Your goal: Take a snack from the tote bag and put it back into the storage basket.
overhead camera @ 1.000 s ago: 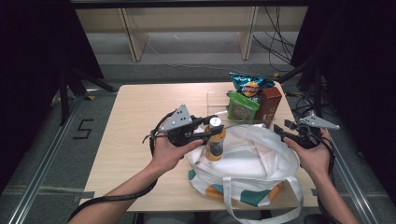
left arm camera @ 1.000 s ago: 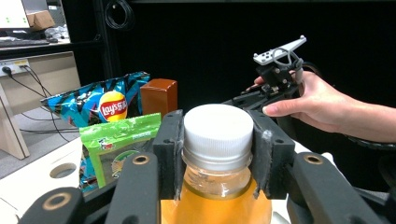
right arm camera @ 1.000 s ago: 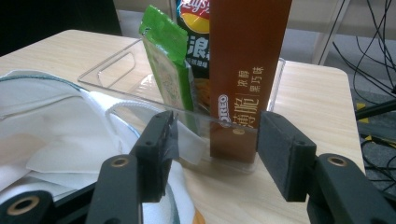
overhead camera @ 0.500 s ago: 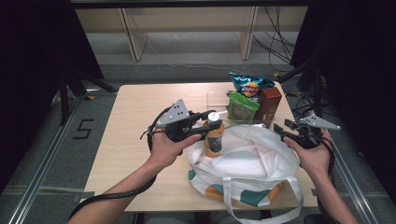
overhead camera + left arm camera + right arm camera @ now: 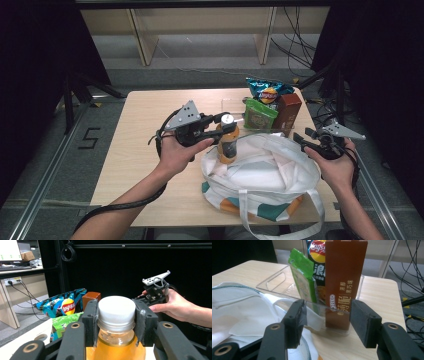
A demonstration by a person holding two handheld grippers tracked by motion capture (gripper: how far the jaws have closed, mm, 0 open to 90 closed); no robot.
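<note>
At the bottom centre of the high view lies the white tote bag (image 5: 260, 185), its mouth open on the counter (image 5: 145, 165). Just above its upper-left rim, the left gripper (image 5: 220, 131) has its jaws clamped on the white cap of an orange juice bottle (image 5: 227, 142); the left gripper view shows both pads pressed against the cap. Compared with a second ago the bottle has come up a little and shifted toward the left of the frame, so it now hangs at the bag's edge rather than down inside it. That reads as the bottle being drawn out of the bag, probably bound for the snacks beyond.

At centre right, the right gripper (image 5: 305, 142) rests at the bag's right rim, jaws standing fairly wide with nothing between them.

Farther off, upper right of centre, a clear tray (image 5: 274, 277) holds a green snack packet (image 5: 259, 116), a brown Oreo box (image 5: 289, 111) and a Lay's chip bag (image 5: 268, 91).
</note>
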